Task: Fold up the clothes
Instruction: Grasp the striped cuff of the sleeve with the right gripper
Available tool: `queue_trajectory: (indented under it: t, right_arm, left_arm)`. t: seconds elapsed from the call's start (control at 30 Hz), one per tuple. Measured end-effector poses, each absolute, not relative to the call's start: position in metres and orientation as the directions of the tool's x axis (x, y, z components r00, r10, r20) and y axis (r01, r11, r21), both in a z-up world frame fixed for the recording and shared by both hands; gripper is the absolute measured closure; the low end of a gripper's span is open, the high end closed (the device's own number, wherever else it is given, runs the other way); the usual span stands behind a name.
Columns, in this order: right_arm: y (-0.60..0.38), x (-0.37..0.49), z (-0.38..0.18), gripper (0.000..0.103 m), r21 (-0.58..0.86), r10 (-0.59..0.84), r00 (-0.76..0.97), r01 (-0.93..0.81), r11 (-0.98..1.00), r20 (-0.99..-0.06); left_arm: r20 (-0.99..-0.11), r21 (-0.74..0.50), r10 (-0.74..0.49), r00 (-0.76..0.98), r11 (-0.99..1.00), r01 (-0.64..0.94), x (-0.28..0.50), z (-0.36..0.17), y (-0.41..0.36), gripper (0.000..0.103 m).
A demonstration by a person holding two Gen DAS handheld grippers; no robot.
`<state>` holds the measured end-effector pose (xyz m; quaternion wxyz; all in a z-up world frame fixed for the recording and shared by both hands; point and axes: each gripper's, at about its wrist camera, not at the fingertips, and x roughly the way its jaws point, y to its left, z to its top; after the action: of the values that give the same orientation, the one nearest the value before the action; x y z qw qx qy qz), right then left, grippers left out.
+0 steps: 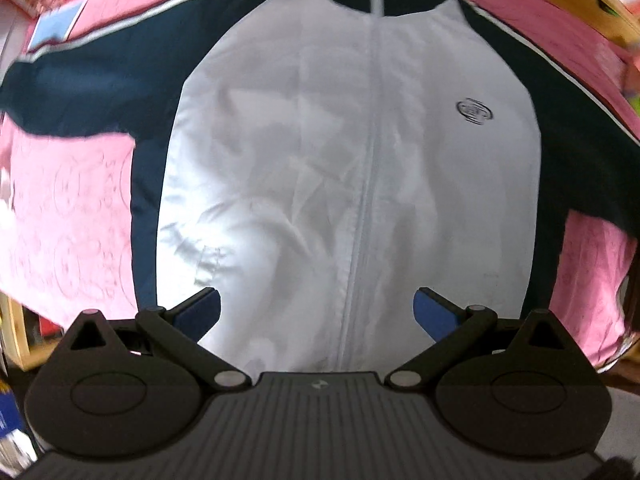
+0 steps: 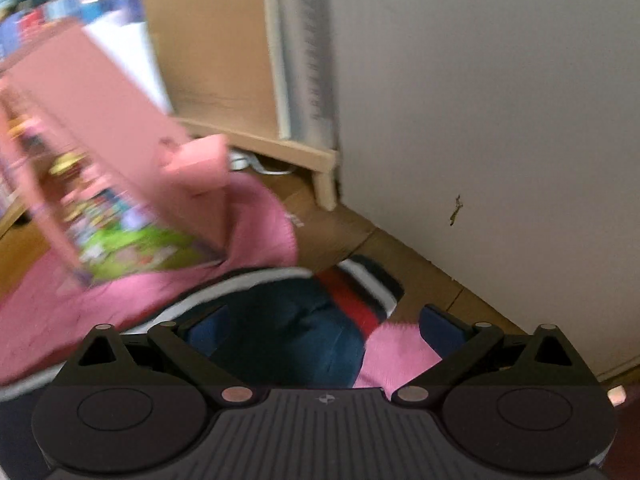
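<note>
1. The jacket [image 1: 352,152], white-fronted with navy sleeves, lies flat and zipped on a pink blanket [image 1: 68,216]; its collar points to twelve o'clock.
2. The left gripper [image 1: 318,312] hangs over the hem at six o'clock, jaws spread wide, holding nothing.
3. The right gripper [image 2: 324,326] is also wide open and empty, above a navy sleeve [image 2: 296,328] whose striped cuff [image 2: 366,292], somewhat blurred, seems to lie at one o'clock.
</note>
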<state>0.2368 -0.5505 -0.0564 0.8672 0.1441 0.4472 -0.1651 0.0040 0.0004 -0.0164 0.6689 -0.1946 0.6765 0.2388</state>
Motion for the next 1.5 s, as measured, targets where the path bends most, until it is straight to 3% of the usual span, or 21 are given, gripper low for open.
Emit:
queue_trajectory:
  t: [0.07,0.13,0.23,0.4,0.5,0.6,0.67,0.7,0.73,0.83,0.93,0.97,1.0,1.07,1.1,1.2,1.33,1.5]
  right_arm:
    - [-0.560,0.250,-0.066,0.010,0.112,-0.156,0.519,0.448,0.887,-0.840]
    - [-0.564,0.258,-0.072,0.048,0.129,-0.134,0.500,0.457,0.880,-0.855]
    - [-0.563,0.256,-0.069,0.073,0.186,-0.092,0.517,0.461,0.868,-0.851]
    - [-0.533,0.229,-0.030,0.094,0.371,0.085,0.636,0.330,0.868,-0.767]
    - [-0.486,0.212,-0.006,0.094,0.498,0.295,0.655,0.143,0.855,-0.695]
    - [-0.428,0.196,0.011,0.094,0.474,0.400,0.634,-0.060,0.878,-0.661]
    - [-0.417,0.191,0.006,0.075,0.394,0.305,0.668,-0.019,0.919,-0.679]
    - [-0.423,0.194,-0.004,0.044,0.351,0.219,0.660,0.072,0.934,-0.718]
    - [-0.430,0.197,-0.015,0.023,0.303,0.131,0.643,0.165,0.939,-0.754]
    - [-0.479,0.204,-0.043,0.022,0.244,-0.081,0.605,0.436,0.866,-0.792]
    - [-0.522,0.213,-0.062,0.003,0.227,-0.205,0.582,0.582,0.780,-0.787]
    - [-0.533,0.219,-0.069,0.001,0.217,-0.225,0.564,0.610,0.762,-0.795]
    - [-0.541,0.225,-0.077,0.001,0.210,-0.225,0.538,0.630,0.748,-0.813]
    - [-0.554,0.239,-0.094,0.016,0.221,-0.186,0.492,0.656,0.722,-0.851]
    - [-0.556,0.240,-0.098,0.053,0.270,-0.130,0.498,0.650,0.710,-0.857]
    - [-0.547,0.238,-0.090,0.077,0.338,-0.074,0.540,0.621,0.707,-0.838]
    - [-0.500,0.219,-0.046,0.080,0.397,0.025,0.658,0.422,0.815,-0.752]
    - [-0.382,0.201,0.006,0.081,0.507,0.340,0.700,0.037,0.861,-0.628]
  left_arm:
    - [-0.998,0.062,0.048,-0.040,0.794,-0.605,0.007,-0.019,0.002,0.000]
    - [-0.998,0.064,0.044,-0.048,0.788,-0.612,0.010,-0.022,0.003,0.000]
    - [-0.998,0.061,0.036,-0.052,0.782,-0.621,0.017,-0.026,0.003,0.000]
    - [-0.999,0.040,0.015,-0.044,0.769,-0.637,0.027,-0.032,0.010,0.000]
    - [-0.999,0.032,0.007,-0.041,0.768,-0.640,0.032,-0.035,0.012,0.000]
    - [-1.000,0.024,0.005,-0.031,0.768,-0.640,0.032,-0.032,0.013,0.000]
    - [-1.000,0.025,0.009,-0.029,0.766,-0.642,0.029,-0.031,0.015,0.000]
    - [-0.999,0.028,0.010,-0.032,0.762,-0.647,0.026,-0.032,0.016,0.000]
    - [-0.999,0.030,0.008,-0.036,0.755,-0.655,0.023,-0.033,0.018,0.000]
    - [-0.998,0.031,-0.009,-0.054,0.733,-0.680,0.011,-0.037,0.022,0.000]
    - [-0.997,0.036,-0.019,-0.072,0.721,-0.692,0.002,-0.040,0.024,0.000]
    - [-0.997,0.039,-0.018,-0.075,0.723,-0.690,0.000,-0.040,0.023,0.000]
    - [-0.997,0.041,-0.017,-0.078,0.725,-0.688,-0.001,-0.041,0.022,0.000]
    - [-0.996,0.047,-0.015,-0.084,0.728,-0.684,-0.003,-0.042,0.020,0.000]
    - [-0.996,0.048,-0.015,-0.086,0.730,-0.682,-0.005,-0.042,0.018,0.000]
    - [-0.996,0.037,-0.028,-0.084,0.732,-0.680,-0.008,-0.046,0.014,0.000]
    - [-0.995,0.016,-0.056,-0.082,0.729,-0.685,-0.012,-0.052,0.013,0.000]
    - [-0.997,-0.003,-0.059,-0.058,0.725,-0.689,-0.014,-0.050,0.013,0.000]
